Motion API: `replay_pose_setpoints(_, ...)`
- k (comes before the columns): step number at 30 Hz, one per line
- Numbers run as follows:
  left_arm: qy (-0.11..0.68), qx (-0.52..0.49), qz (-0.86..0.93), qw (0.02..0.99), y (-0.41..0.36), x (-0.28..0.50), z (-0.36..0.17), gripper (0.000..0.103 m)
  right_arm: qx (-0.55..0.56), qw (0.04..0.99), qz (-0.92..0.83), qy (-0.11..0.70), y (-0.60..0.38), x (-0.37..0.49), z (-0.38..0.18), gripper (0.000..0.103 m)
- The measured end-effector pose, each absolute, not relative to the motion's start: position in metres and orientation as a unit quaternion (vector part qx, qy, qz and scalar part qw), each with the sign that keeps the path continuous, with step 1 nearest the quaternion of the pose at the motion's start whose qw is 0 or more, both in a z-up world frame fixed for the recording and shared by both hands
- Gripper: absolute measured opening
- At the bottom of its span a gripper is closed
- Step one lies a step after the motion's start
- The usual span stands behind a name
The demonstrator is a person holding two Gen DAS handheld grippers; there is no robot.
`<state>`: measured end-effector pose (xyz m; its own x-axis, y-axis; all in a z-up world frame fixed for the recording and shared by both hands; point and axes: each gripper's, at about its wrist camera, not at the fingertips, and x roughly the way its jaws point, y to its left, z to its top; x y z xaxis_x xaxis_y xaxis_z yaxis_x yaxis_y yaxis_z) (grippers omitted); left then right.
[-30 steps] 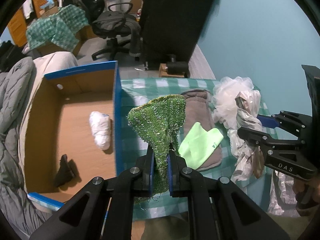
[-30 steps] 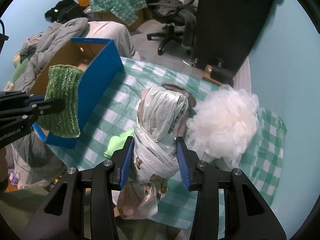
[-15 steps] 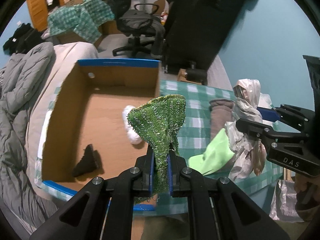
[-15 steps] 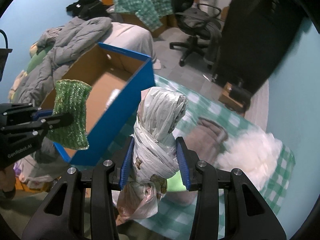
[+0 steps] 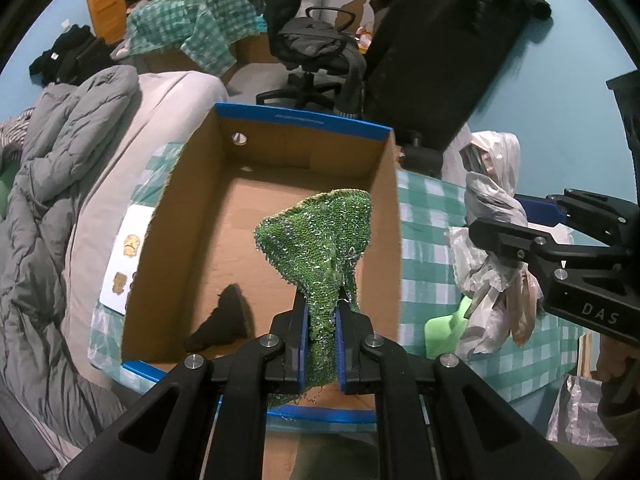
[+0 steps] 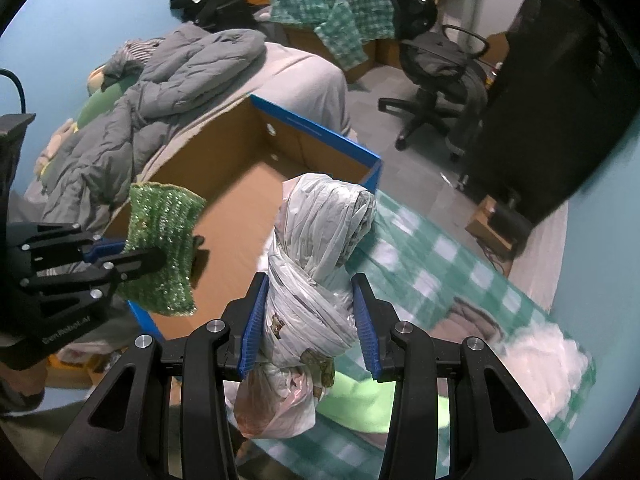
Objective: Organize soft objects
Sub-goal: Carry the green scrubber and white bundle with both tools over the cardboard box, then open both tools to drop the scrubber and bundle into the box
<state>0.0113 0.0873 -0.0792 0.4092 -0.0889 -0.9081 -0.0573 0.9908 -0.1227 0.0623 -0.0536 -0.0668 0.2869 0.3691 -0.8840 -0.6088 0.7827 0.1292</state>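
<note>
While the left gripper [image 5: 321, 332] clamps the lower part of a green knitted cloth [image 5: 320, 240], the cloth fans out above the jaws and hangs over the open cardboard box [image 5: 192, 216] with blue-edged walls. From the right wrist view the same cloth [image 6: 164, 248] shows pinched in the left gripper [image 6: 140, 258] just above the box's near corner [image 6: 144, 316]. On the brown box floor lies a small dark item [image 5: 220, 316], possibly a sock, though the view is too dim to be sure.

Beside it, the right gripper [image 6: 310, 320] squeezes a bundle of knotted plastic bags [image 6: 316, 264] between its blue pads [image 6: 252, 324], the bundle's wrapped top standing upright above the fingers and a loose tail [image 6: 276, 408] drooping below. This bundle is held over the green checkered cloth [image 6: 432, 264] just beside the box's right wall. Under the bundle a light green fabric piece [image 6: 360, 404] lies on the checkered cloth, with a brown fabric [image 6: 468, 324] and a fluffy white mass [image 6: 548, 364] farther right, blurred. In the left wrist view the right gripper [image 5: 516, 236] and its bag bundle [image 5: 488, 248] appear to the right of the box.
</note>
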Motion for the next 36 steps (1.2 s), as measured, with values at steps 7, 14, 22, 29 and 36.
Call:
replay_pose_setpoints(7, 0.55, -0.072, 0.005, 0.832, 0.108, 0.017, -0.09, 0.011, -0.121, 0.783, 0.326, 0.516, -0.025, 0.069, -0.073, 0.041)
replay_pose_setpoints(14, 0.56, -0.068, 0.007, 0.825, 0.121, 0.022, -0.1, 0.011, -0.124, 0.772, 0.332, 0.528, 0.003, 0.077, -0.086, 0.041)
replay_pose_setpoints(22, 0.571, -0.068, 0.01, 0.818, 0.134, 0.028, -0.111, 0.011, -0.132, 0.757, 0.333, 0.547, 0.024, 0.082, -0.105, 0.041)
replay_pose_setpoints(29, 0.58, -0.068, 0.01, 0.812, 0.14, 0.031, -0.116, 0.013, -0.119, 0.755, 0.323, 0.558, 0.027, 0.087, -0.11, 0.043)
replay_pose_setpoints(36, 0.578, -0.058, 0.018, 0.813, 0.143, 0.031, -0.115, 0.037, -0.117, 0.765, 0.31, 0.552, 0.025, 0.086, -0.105, 0.063)
